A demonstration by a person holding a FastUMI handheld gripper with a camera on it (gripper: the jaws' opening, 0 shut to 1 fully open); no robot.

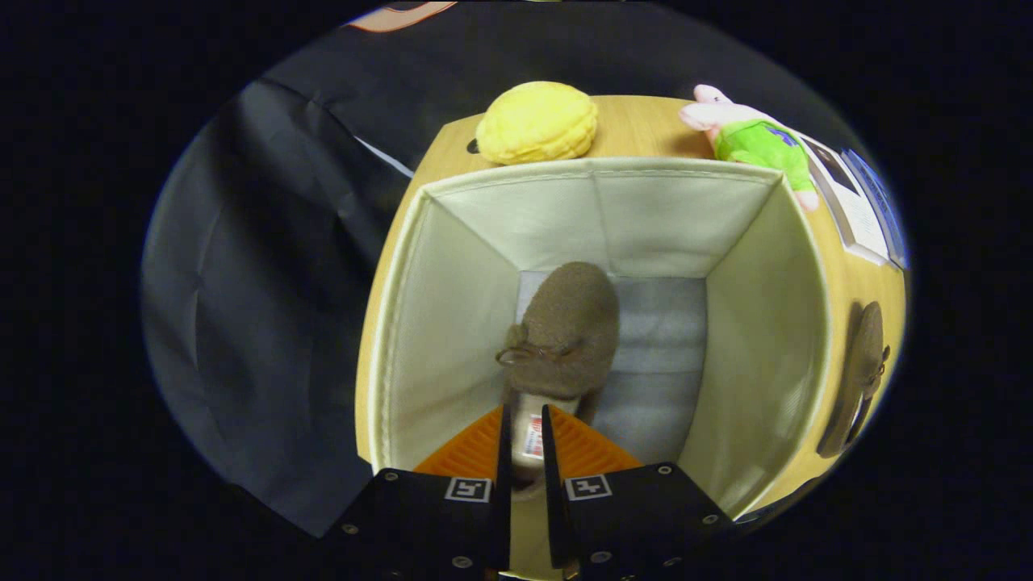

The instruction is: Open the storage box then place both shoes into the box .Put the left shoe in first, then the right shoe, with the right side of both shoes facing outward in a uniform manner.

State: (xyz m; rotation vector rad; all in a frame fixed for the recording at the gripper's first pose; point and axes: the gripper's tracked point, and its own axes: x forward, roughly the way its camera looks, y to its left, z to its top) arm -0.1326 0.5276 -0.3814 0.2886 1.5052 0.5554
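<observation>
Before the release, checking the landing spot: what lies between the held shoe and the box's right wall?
Only bare grey box floor, in the gripper view. The gripper grips the brown shoe near the left wall; right wall.

Dim, warm light; the storage box (597,218) interior is brightest, its floor shadowed. Fisheye bending and blur grow toward the edges.

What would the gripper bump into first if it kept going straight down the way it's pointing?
Probably the grey floor of the box. The gripper is shut on the brown shoe, so the shoe's toe would likely touch down first, near the left wall. Depth is hard to judge here.
</observation>
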